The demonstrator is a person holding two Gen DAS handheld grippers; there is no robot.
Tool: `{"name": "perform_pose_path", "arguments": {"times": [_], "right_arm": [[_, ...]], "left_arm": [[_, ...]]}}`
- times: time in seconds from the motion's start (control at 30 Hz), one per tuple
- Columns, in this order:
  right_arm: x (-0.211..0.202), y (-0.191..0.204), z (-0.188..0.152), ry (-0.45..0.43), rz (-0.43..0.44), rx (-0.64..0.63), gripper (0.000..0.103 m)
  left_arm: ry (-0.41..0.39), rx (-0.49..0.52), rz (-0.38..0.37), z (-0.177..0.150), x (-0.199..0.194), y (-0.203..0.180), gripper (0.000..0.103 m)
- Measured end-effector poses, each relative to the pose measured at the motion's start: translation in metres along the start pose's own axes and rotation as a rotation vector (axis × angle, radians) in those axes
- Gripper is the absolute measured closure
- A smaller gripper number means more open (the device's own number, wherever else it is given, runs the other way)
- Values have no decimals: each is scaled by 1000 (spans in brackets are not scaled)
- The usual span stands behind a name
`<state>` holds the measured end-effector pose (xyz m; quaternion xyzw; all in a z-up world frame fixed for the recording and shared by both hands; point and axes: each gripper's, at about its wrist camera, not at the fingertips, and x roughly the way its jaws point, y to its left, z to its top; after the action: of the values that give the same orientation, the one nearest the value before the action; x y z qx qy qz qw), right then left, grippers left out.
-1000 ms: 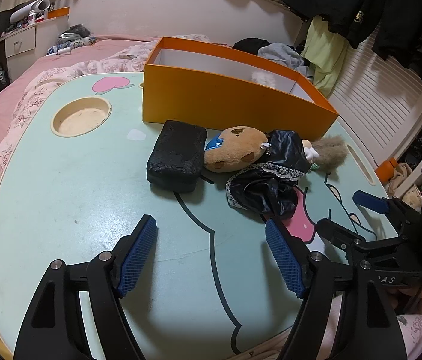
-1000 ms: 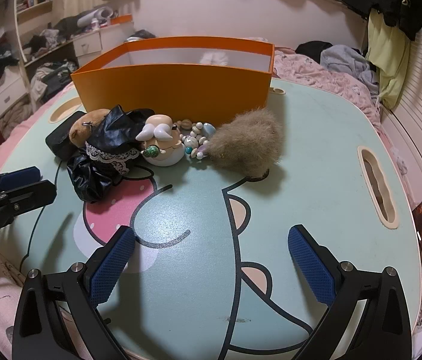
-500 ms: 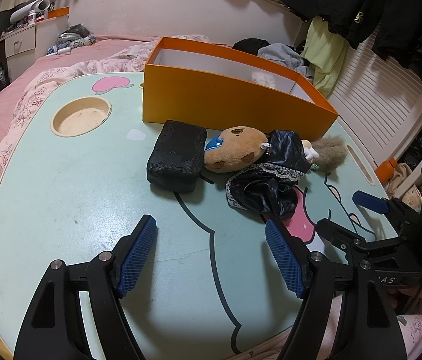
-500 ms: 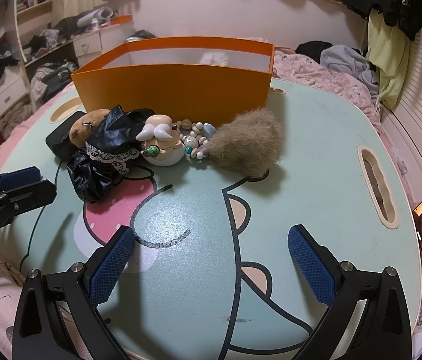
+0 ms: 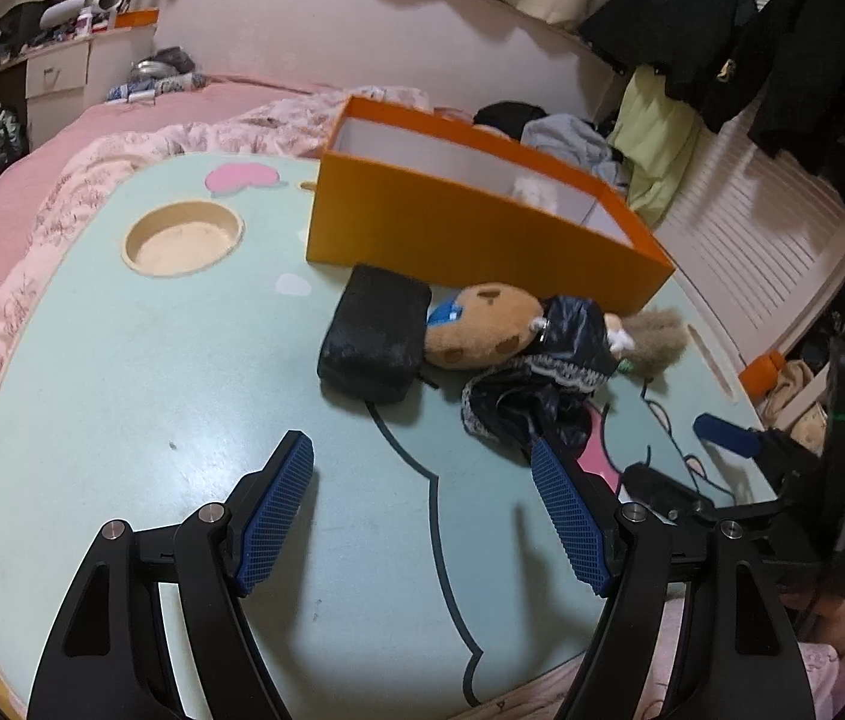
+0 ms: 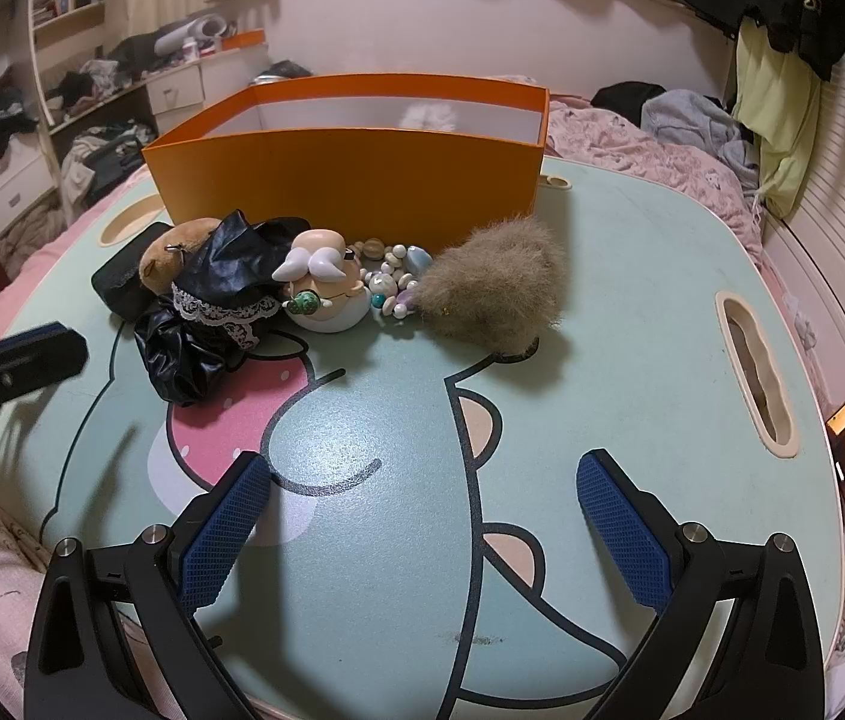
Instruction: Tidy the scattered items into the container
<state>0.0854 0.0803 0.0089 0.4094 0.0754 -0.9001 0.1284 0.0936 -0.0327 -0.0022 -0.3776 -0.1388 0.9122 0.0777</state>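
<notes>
a: left wrist view?
b: left tongs (image 5: 422,504) spread wide, empty, above the surface (image 5: 122,360). black pouch (image 5: 374,339) and plush doll (image 5: 482,333) lie just before the orange box (image 5: 470,228).
a: right wrist view?
b: right tongs (image 6: 422,516) also wide, empty. figurine (image 6: 326,288), beads (image 6: 389,285) and fur ball (image 6: 494,294) sit beside the box.

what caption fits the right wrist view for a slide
Open right gripper hovers over the table, facing toys heaped before the orange box.
</notes>
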Motion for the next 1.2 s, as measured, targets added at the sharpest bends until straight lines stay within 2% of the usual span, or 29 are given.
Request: {"name": "perform_pose_path", "arguments": {"times": [0.03,0.13,0.23,0.3,0.33,0.4,0.47,1.2], "right_arm": [[0,0,0,0,0,0,0],[0,0,0,0,0,0,0],[0,0,0,0,0,0,0],[0,0,0,0,0,0,0],[0,0,0,0,0,0,0],[0,0,0,0,0,0,0],[0,0,0,0,0,0,0],[0,-1,0,0,1,0,0]], "left_arm": [[-6,6,2,1,-2,0,28],[-30,27,36,6,-6,-2,42],[-41,62,53,14,-10,-3,45],[-44,83,73,20,-11,-1,59],[-43,90,84,23,-10,1,60],[-36,99,104,27,-9,5,69],[-31,97,119,29,-7,8,72],[-9,110,98,32,-2,12,72]]}}
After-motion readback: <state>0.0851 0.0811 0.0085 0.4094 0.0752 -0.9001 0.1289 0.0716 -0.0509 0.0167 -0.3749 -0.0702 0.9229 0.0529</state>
